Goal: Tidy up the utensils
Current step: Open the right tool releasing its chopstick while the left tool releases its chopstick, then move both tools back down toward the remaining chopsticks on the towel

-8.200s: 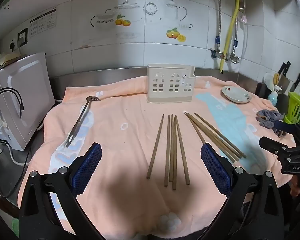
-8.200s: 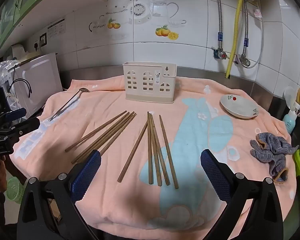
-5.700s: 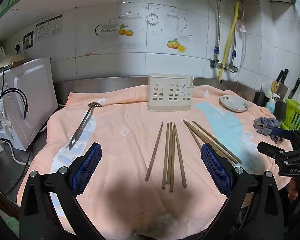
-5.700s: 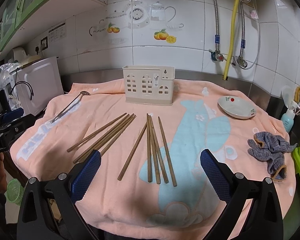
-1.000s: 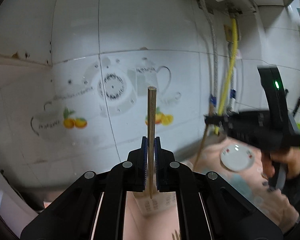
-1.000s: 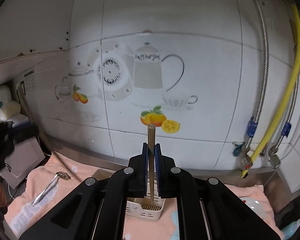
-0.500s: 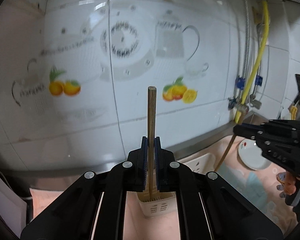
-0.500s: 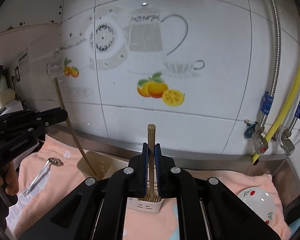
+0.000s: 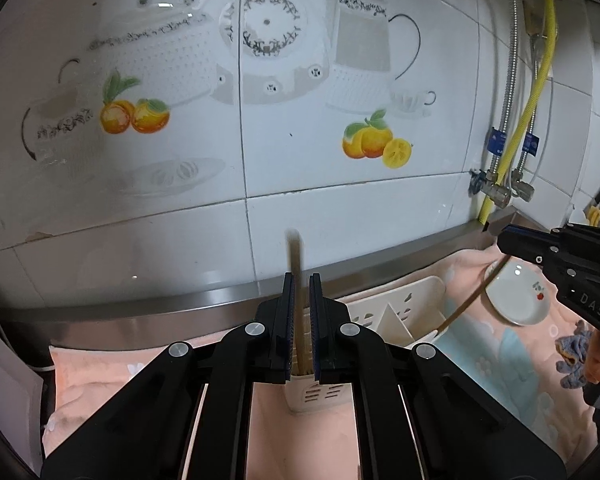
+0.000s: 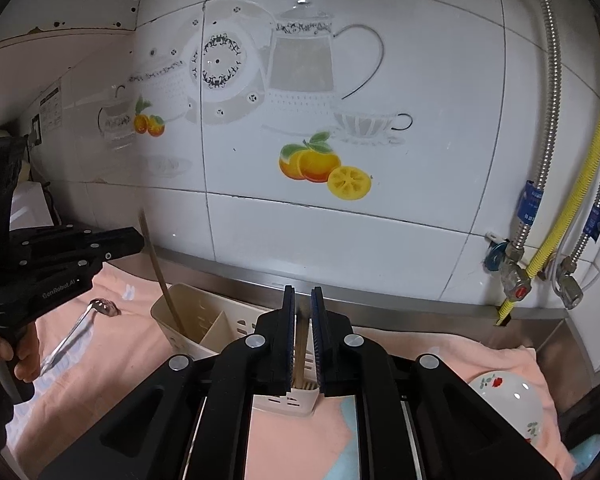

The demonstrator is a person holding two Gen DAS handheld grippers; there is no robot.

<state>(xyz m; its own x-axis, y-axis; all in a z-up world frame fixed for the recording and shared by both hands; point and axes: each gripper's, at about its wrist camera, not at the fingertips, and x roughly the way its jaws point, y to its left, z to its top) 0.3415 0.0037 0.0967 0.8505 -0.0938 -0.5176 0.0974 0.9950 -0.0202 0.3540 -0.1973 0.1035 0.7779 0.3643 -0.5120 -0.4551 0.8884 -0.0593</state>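
Note:
A cream plastic utensil holder (image 9: 384,320) (image 10: 204,320) with compartments stands on the peach towel by the tiled wall. My left gripper (image 9: 300,280) is slightly open just above it; a wooden chopstick (image 9: 296,288), blurred, stands between its parted pads with its lower end in the holder. My right gripper (image 10: 302,292) is also slightly open over the holder, with a chopstick (image 10: 300,344) low between its pads, end in a compartment. In the right wrist view the left chopstick (image 10: 160,272) leans in the holder's left compartment.
A metal slotted spoon (image 10: 76,336) lies on the peach towel (image 10: 112,368) left of the holder. A white dish (image 9: 516,296) (image 10: 508,404) and a grey-blue rag (image 9: 572,356) lie at the right. Pipes and a yellow hose (image 10: 572,184) run down the wall.
Both grippers have parted their pads, and both chopsticks have slid down into the holder. Half a second ago each was clamped shut on its chopstick.

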